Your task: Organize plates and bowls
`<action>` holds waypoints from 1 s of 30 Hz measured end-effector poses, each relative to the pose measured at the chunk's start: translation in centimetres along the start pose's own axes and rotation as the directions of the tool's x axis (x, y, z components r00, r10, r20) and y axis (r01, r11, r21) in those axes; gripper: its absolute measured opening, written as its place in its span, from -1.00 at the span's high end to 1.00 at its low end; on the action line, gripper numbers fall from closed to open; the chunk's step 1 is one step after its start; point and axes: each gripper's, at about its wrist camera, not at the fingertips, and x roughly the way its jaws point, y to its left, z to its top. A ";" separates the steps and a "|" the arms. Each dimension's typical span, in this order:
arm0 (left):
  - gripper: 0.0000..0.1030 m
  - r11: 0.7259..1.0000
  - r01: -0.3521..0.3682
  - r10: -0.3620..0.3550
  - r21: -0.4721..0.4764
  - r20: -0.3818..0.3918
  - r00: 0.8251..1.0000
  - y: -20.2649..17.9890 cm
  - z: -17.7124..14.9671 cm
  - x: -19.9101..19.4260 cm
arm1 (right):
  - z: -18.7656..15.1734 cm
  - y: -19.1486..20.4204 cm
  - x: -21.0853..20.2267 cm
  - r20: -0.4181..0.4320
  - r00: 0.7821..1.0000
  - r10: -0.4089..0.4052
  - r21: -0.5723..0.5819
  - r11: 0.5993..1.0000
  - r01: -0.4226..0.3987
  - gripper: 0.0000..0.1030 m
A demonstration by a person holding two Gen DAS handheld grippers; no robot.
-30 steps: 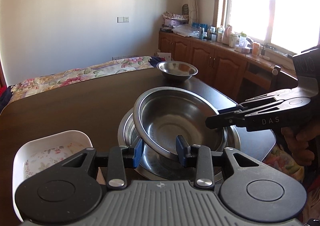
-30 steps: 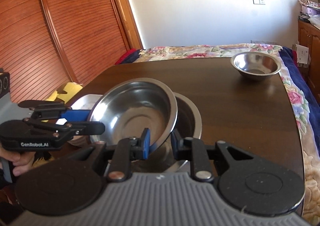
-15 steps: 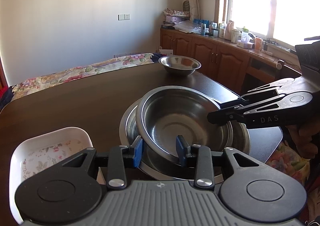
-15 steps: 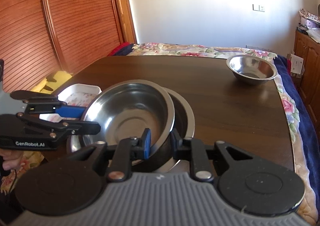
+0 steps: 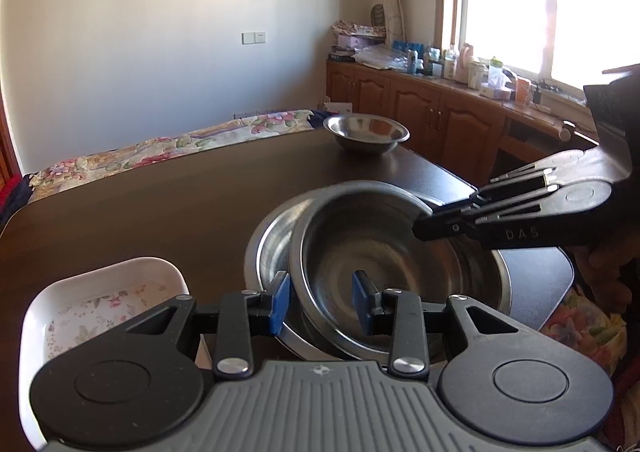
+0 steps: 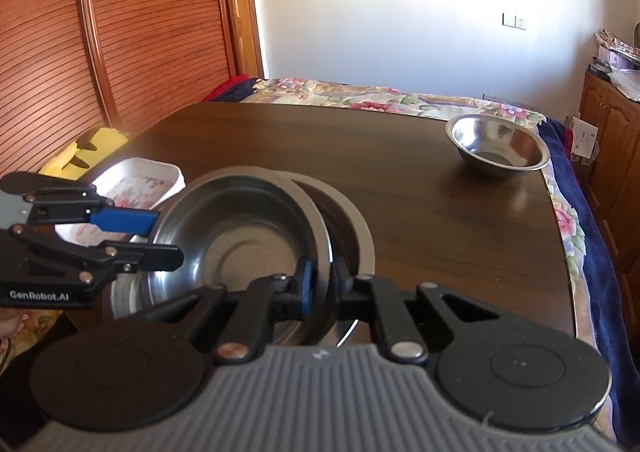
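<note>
A shiny steel bowl (image 5: 372, 256) sits tilted in the lower centre of both views, partly nested in a wider steel basin (image 5: 276, 236) that rests on the dark wooden surface (image 5: 160, 204). A second earlier the bowl was lifted higher above the basin; now it leans lower into it, its rim close to the basin's rim.

The right hand-held gripper (image 6: 322, 284), at the bottom centre of its own view, has pressed its jaws together on the bowl's near rim, which was loosely between them a second ago; the rim is pinched between the blue pad and the black one. The left hand-held gripper (image 5: 320, 302) has not changed: its jaws are partly spread, one blue pad outside the bowl's rim and the other inside, and whether they press the metal cannot be told. The firmer right-hand pinch suggests the bowl is being steadied for seating in the basin, so the stacking step looks nearly done.

The bowl and basin hold no food or objects. To the left of the basin, in the lower left of the left view, a white rectangular dish (image 5: 108, 292) with a flower pattern inside is also empty. A smaller steel bowl (image 6: 498, 146) stands alone near the far edge of the surface, well apart from the stack, empty and probably to be gathered next.
</note>
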 end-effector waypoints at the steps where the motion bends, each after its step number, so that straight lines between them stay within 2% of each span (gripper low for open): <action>1: 0.28 1.000 0.001 -0.001 -0.006 0.008 1.000 0.0 0.0 -0.2 | 0.0 0.1 0.0 0.000 1.000 -0.001 0.001 1.000 0.001 0.77; 14: 0.28 0.999 0.005 -0.003 -0.054 0.034 0.999 0.5 0.1 -0.8 | 0.1 0.6 0.7 0.017 0.999 -0.044 -0.030 0.999 0.044 0.77; 20: 0.26 0.997 -0.004 0.008 -0.076 0.059 0.998 0.6 0.1 -0.8 | 0.0 0.7 0.4 0.079 0.995 -0.063 -0.003 0.998 0.064 0.77; 25: 0.04 0.996 -0.015 0.021 -0.087 0.068 0.997 0.6 0.0 -0.6 | -0.3 0.8 -0.1 0.143 0.988 -0.051 0.028 0.998 0.047 0.77; 27: -0.23 0.996 -0.023 0.029 -0.089 0.064 0.998 0.4 -0.1 -0.4 | -0.6 1.1 -0.4 0.172 0.983 -0.066 0.023 0.998 0.064 0.77; 30: -0.45 0.996 -0.042 0.048 -0.075 0.080 0.996 0.2 -0.2 -0.5 | -1.2 1.5 -0.8 0.205 0.973 -0.103 0.018 0.995 0.101 0.76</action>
